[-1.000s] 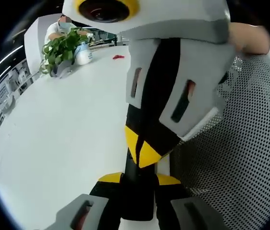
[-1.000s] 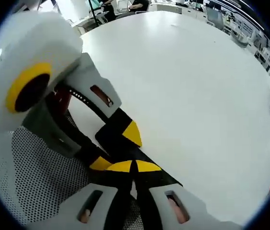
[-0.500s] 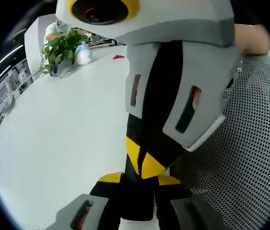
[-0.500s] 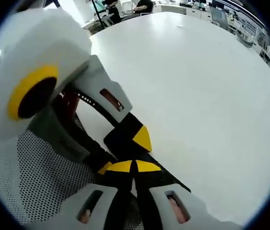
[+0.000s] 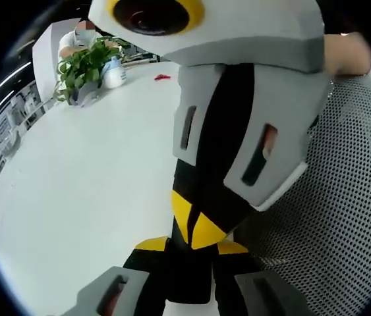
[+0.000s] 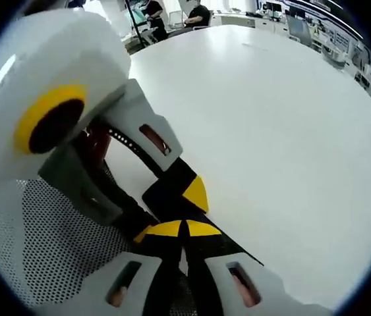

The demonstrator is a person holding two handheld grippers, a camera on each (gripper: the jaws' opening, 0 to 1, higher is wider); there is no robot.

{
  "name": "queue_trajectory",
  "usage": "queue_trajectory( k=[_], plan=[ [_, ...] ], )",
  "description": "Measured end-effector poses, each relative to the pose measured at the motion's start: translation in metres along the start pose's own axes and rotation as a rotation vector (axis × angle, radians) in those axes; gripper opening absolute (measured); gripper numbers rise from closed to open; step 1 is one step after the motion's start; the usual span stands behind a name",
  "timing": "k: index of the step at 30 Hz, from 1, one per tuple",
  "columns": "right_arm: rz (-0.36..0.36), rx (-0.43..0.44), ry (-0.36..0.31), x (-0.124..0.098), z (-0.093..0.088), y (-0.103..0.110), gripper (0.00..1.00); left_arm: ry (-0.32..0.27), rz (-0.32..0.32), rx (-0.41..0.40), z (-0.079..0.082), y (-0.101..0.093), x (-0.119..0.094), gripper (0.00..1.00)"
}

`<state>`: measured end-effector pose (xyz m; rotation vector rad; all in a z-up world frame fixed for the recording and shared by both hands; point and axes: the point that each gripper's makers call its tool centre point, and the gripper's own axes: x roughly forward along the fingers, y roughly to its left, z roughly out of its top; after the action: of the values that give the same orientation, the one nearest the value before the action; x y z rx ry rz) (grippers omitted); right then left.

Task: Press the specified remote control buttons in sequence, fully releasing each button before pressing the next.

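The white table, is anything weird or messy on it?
Nothing looks spilled or broken. The white table holds a potted plant and a small red thing at its far edge. The one oddity: both grippers meet tip to tip, right gripper, left gripper.

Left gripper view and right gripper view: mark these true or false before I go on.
1. A potted plant stands at the far end of the table. True.
2. The table is dark wood. False: it is plain white.
3. The right gripper has its jaws gaping wide. False: in the right gripper view its yellow tips meet.
4. A perforated mesh surface lies on the right of the left gripper view. True.
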<state>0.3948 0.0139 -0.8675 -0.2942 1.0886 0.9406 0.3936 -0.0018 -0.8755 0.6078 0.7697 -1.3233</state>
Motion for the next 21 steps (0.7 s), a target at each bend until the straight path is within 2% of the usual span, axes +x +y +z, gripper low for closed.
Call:
queue_trajectory(
  k=[13, 18, 21],
  plan=[
    [0.027, 0.086, 0.018, -0.0004, -0.0001, 0.0001, 0.0, -0.003, 0.002, 0.0, -0.0002, -0.0005, -0.0001, 0.25],
    [0.022, 0.076, 0.022, -0.0003, -0.0002, 0.0008, 0.0, -0.004, 0.001, -0.001, -0.0002, -0.0006, -0.0002, 0.25],
    [0.009, 0.025, 0.016, 0.0002, -0.0001, 0.0019, 0.0, -0.001, 0.001, 0.001, -0.0004, -0.0004, 0.0, 0.25]
  ],
)
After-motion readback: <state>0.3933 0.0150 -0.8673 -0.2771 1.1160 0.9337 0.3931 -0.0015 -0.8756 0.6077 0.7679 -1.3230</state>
